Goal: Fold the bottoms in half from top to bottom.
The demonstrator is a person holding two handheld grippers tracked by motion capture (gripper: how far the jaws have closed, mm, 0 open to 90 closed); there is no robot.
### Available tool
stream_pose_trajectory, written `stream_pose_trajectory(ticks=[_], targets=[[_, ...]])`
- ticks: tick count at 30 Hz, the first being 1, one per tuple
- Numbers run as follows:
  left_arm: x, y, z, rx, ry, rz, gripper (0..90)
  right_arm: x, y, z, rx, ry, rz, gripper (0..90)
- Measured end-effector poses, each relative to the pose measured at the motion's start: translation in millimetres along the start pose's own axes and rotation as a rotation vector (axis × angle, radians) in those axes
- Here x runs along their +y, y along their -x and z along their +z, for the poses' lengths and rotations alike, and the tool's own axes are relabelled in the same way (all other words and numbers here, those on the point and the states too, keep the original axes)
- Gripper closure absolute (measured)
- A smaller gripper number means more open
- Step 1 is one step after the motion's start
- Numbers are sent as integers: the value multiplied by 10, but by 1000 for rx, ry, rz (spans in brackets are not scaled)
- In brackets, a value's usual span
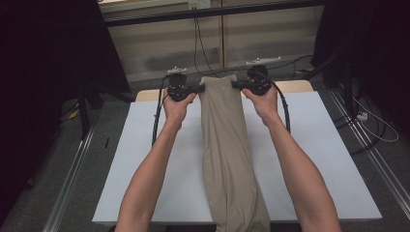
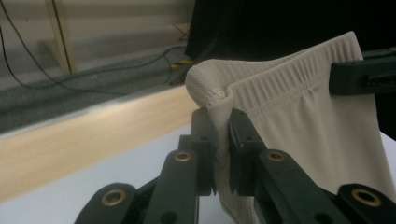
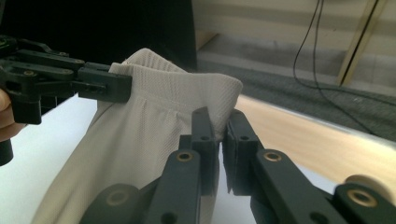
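Beige trousers [image 1: 226, 145] hang by their waistband over the white tabletop [image 1: 329, 159], the legs trailing down its middle toward you. Your left gripper [image 1: 199, 89] has its fingers clenched on one waistband corner, your right gripper [image 1: 235, 84] on the other.

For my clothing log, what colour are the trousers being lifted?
Plain beige trousers, no pattern; clearest in the high view.
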State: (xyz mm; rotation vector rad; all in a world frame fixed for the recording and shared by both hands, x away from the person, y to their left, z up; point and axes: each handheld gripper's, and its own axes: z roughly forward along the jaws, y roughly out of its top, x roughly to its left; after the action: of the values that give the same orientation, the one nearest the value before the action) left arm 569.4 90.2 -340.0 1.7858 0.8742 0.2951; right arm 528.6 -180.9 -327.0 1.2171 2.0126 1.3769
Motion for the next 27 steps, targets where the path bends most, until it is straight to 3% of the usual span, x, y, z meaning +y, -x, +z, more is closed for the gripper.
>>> stream_pose_trajectory(ticks=[6, 9, 12, 18, 22, 23, 27], targets=[[420, 133, -31, 0, 46, 74, 825, 301, 80, -193, -31, 49, -9, 837], [517, 202, -59, -6, 65, 95, 825, 427, 103, -287, -36, 88, -13, 837], [413, 234, -16, -10, 25, 126, 823, 358, 141, -306, -29, 77, -7, 836], [92, 289, -1, -42, -31, 157, 821, -63, 165, -286, 3, 41, 15, 835], [-100, 361, -88, -57, -34, 157, 821, -261, 101, -349, 34, 41, 20, 835], [-148, 389, -139, -65, -35, 143, 821, -287, 82, -367, 41, 42, 20, 835], [-302, 505, -334, -95, -32, 148, 822, -427, -63, -525, 79, 52, 1, 835]])
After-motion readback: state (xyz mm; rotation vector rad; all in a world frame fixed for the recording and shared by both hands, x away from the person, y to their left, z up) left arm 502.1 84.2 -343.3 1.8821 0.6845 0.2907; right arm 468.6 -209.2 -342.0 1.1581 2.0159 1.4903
